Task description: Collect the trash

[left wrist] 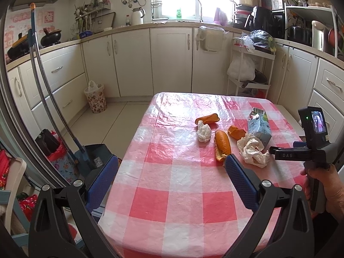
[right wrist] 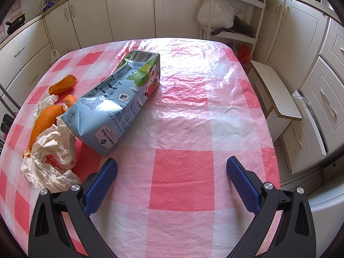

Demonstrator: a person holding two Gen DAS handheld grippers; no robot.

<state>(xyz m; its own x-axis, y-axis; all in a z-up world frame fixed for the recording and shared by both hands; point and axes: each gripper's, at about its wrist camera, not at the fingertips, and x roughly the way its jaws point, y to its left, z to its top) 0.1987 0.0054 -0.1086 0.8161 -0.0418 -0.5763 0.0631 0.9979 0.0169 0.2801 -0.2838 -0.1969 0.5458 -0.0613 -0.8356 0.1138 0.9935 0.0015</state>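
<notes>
Both claws, left gripper (left wrist: 172,163) and right gripper (right wrist: 171,167), gape released above the checked tablecloth (right wrist: 182,185). Left of centre, the milk carton (right wrist: 116,99) (labelled "Member's Mark") lies flat, gabled top pointing far-right, beside orange peel (right wrist: 43,120).
</notes>
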